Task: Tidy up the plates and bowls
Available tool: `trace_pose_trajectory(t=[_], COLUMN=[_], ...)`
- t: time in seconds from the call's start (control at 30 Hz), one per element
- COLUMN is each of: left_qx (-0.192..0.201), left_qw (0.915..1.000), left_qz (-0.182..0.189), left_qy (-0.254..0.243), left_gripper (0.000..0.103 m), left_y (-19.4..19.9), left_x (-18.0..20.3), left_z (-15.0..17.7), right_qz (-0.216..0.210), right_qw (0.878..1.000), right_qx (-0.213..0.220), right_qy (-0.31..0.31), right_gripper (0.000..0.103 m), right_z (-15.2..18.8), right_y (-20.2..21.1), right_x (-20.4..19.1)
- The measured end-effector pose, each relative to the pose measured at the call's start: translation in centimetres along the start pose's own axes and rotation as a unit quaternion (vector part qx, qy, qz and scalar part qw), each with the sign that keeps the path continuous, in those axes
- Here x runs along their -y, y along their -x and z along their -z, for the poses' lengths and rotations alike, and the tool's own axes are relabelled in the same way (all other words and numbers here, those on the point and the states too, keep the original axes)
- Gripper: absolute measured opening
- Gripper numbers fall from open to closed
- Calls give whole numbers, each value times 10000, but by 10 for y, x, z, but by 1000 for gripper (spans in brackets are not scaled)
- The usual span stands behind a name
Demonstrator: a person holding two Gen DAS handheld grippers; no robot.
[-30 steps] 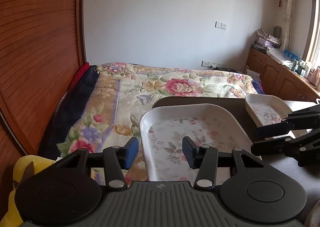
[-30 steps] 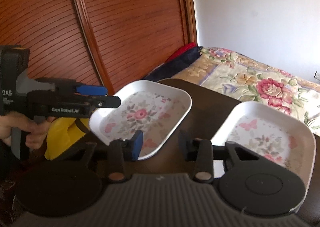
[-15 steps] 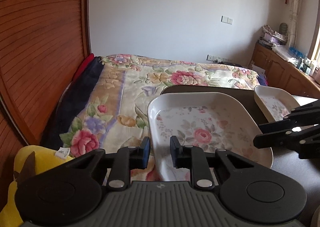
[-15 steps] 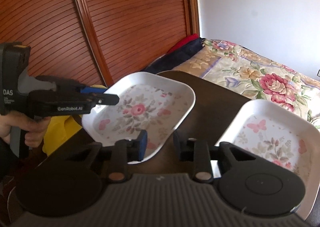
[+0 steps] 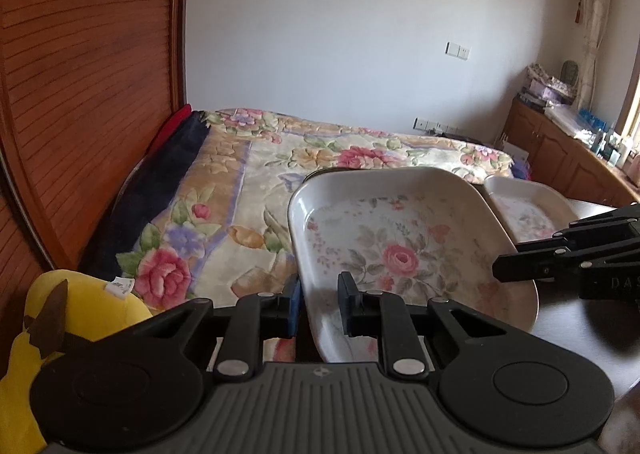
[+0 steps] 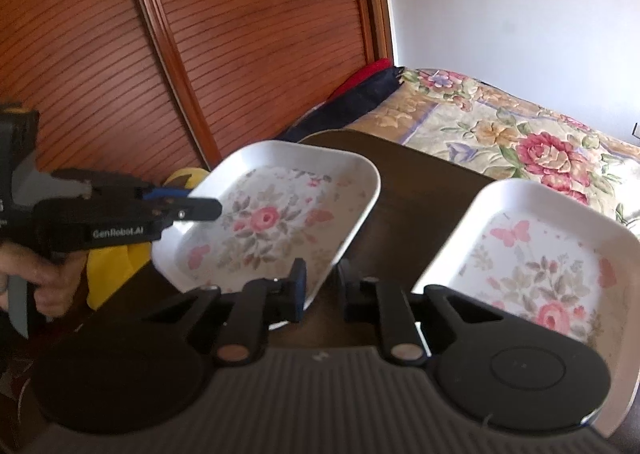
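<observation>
A white rectangular floral plate (image 5: 400, 250) is lifted and tilted above the dark table. My left gripper (image 5: 319, 304) is shut on its near rim; in the right wrist view the left gripper (image 6: 200, 208) clamps the plate's (image 6: 280, 214) left edge. My right gripper (image 6: 321, 290) has its jaws narrowly apart around the plate's near right rim; it also shows in the left wrist view (image 5: 516, 268) at the plate's right edge. A second floral plate (image 6: 540, 254) lies on the table to the right, also in the left wrist view (image 5: 528, 202).
A dark wooden table (image 6: 420, 190) stands by a bed with a floral quilt (image 5: 280, 174). A yellow plush toy (image 5: 80, 314) sits at the left. A slatted wooden wardrobe (image 6: 200, 34) is behind. Cabinets with clutter (image 5: 560, 142) line the right wall.
My left gripper closed from open onto the plate's rim and lifted the plate. My right gripper narrowed and came to the plate's other edge.
</observation>
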State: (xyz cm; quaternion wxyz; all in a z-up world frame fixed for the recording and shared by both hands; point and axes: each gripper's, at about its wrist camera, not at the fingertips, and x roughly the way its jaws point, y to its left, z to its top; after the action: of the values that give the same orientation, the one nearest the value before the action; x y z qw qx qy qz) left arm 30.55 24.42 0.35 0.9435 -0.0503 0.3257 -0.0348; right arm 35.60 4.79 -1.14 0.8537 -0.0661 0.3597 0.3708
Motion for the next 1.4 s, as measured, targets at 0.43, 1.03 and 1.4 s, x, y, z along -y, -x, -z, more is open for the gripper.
trace_pose_trajectory(t=[0.43,1.03,1.4], left_qx=[424,512,575], left_qw=[9985,9948,9930], left_qz=[148,731,942], left_qy=[-321,-489,-417], left_gripper=[49,50,50], left_y=[60,112,141], left_x=[62,142,153], left_z=[3,78,109], right_qz=[115,510,534], right_qw=[9988,9942,9933], right_qx=[462,856,913], right_qy=[-104,-412,-467], right_gripper=[15,14,12], right_z=[21,107,147], right_y=[64,159,190], right_x=[1,13,4])
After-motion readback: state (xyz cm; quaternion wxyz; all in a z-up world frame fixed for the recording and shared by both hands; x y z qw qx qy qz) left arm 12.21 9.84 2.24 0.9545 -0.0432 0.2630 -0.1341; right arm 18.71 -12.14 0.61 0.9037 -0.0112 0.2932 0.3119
